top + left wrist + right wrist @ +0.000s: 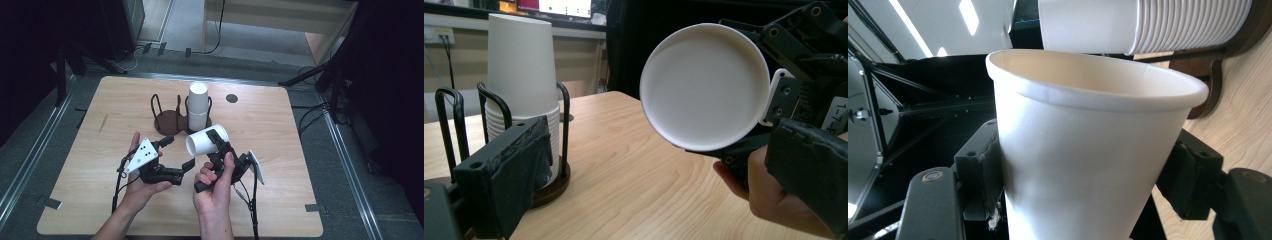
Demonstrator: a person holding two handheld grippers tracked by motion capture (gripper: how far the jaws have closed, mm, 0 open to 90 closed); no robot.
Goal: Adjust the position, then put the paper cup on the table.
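My right gripper [218, 146] is shut on a white paper cup [207, 140], held on its side above the table with its mouth turned toward the left. In the right gripper view the cup [1088, 160] sits between the two black jaws, which press on its wall. My left gripper [178, 153] stands open just left of the cup's mouth, with nothing between its jaws. From the left gripper view, the cup [705, 86] shows its round opening beyond the wide-apart jaws. A stack of white cups [198, 107] stands upside down in a dark wire holder [167, 120] behind both grippers.
The wooden table [100, 165] has a small black round mark [231, 98] at the back right. The holder's left slot has no cups in it. Dark stands and cables ring the table on the floor.
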